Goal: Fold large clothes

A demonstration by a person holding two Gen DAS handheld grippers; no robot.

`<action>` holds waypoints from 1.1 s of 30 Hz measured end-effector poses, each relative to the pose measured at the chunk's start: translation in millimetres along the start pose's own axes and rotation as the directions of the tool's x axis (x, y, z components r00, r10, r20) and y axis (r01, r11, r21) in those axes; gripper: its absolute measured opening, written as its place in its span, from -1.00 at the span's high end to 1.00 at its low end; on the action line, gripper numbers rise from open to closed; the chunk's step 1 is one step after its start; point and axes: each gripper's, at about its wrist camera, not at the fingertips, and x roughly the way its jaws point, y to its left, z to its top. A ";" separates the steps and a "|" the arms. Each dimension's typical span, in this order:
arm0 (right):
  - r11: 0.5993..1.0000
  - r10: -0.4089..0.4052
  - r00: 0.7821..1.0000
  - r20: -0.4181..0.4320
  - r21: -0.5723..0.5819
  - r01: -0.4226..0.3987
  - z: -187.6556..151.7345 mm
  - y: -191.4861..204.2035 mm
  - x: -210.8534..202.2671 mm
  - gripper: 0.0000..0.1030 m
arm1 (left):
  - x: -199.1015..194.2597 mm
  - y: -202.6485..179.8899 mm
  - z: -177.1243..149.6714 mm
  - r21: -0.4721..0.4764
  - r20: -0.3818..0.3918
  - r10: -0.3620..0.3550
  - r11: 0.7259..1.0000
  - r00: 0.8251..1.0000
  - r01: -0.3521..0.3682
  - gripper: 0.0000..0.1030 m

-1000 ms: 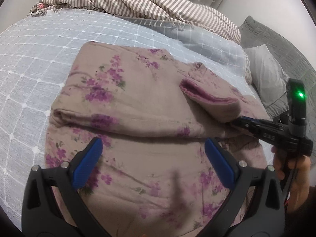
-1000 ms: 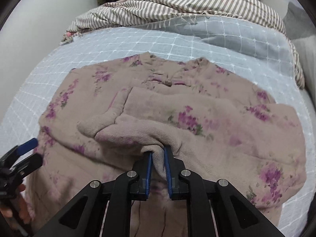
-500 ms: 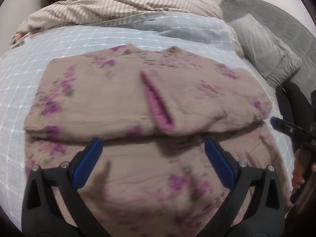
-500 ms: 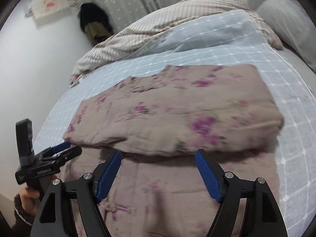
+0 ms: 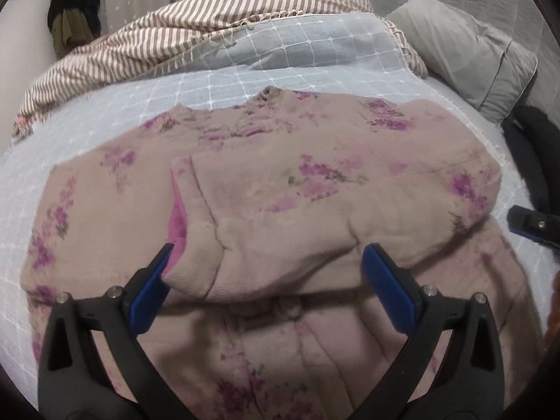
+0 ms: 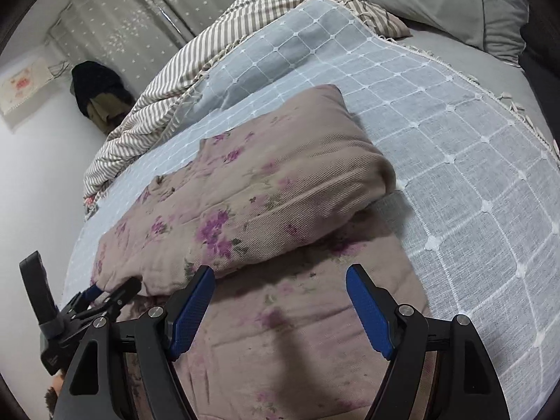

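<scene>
One floral padded jacket [image 5: 280, 182] is seen spread on a light blue grid-patterned bedspread [image 5: 105, 112], its two sleeves folded across the chest, with the pink-lined cuff [image 5: 190, 262] of the upper sleeve lying at the fold's near edge. In the left wrist view, the left gripper [image 5: 267, 287] is held above the jacket's lower half, its two blue pads wide apart and nothing caught between them; the cuff lies just past the left pad. At the right edge of that view one blue fingertip of the other tool is visible. In the right wrist view, the right gripper [image 6: 280, 308] is likewise held spread over the jacket's hem side, nothing between its two pads, beside the folded right shoulder. Behind the jacket, one striped quilt [image 5: 196, 35] is bunched up, and one grey pillow [image 5: 465, 52] is propped at the far right.
</scene>
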 end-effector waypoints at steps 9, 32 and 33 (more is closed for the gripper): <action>0.991 -0.080 0.997 -0.001 -0.111 0.079 -7.7 20.7 4.7 -0.53 | -30.5 77.4 -9.1 -0.281 0.047 -0.015 0.959 0.999 0.027 -0.99; 0.958 -0.215 0.965 0.153 0.225 0.177 16.7 -71.0 -23.5 -0.52 | -1.8 103.9 16.6 -0.343 -0.007 0.072 0.937 0.997 -0.070 0.41; 0.959 -0.217 0.964 0.152 0.216 0.182 17.3 -70.4 -21.1 -0.52 | -9.3 106.2 12.8 -0.357 0.035 0.064 0.933 0.997 -0.047 0.32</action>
